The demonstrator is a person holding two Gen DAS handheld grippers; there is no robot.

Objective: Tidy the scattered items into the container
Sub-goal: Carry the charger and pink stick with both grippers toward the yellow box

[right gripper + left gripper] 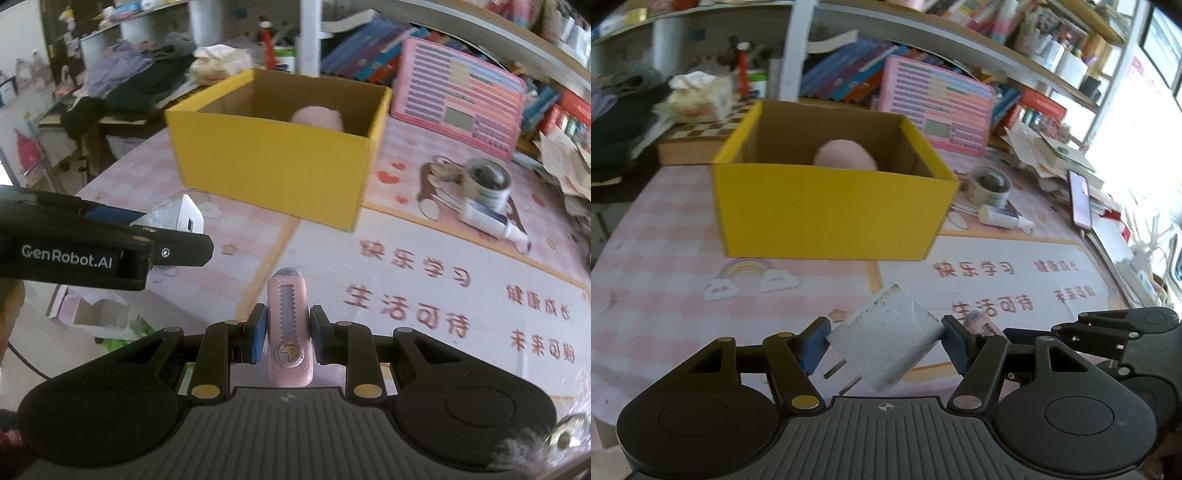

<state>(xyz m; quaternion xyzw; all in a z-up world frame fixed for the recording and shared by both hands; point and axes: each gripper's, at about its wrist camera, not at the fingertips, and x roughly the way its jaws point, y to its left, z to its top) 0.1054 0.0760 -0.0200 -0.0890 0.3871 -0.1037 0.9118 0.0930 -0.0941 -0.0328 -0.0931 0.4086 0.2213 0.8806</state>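
**Both grippers loaded, yellow box dead ahead**

The yellow box point(827, 210) sits open on the pink checked table mat point(657, 236), and inside it there's one thing on show: a rounded pale pink object point(846, 155) resting toward the back wall. That's the landmark, so everything else is placed from it.

Two items are in the air on the near side of the box. The left gripper point(884, 339) is clamped on a white plug adapter point(886, 339), tilted, its two prongs pointing down and left. The right gripper point(286, 332) is clenched on a pink retractable eraser point(290, 325), standing lengthwise between the pads.

To the right of the box: one tape roll point(990, 184), one small white bottle point(1004, 218) lying on its side just beside it, one phone point(1080, 201) further out. Behind the box, a pink keypad board point(934, 107) leans against the books. Nothing lies on the mat between the grippers and the box's front wall.
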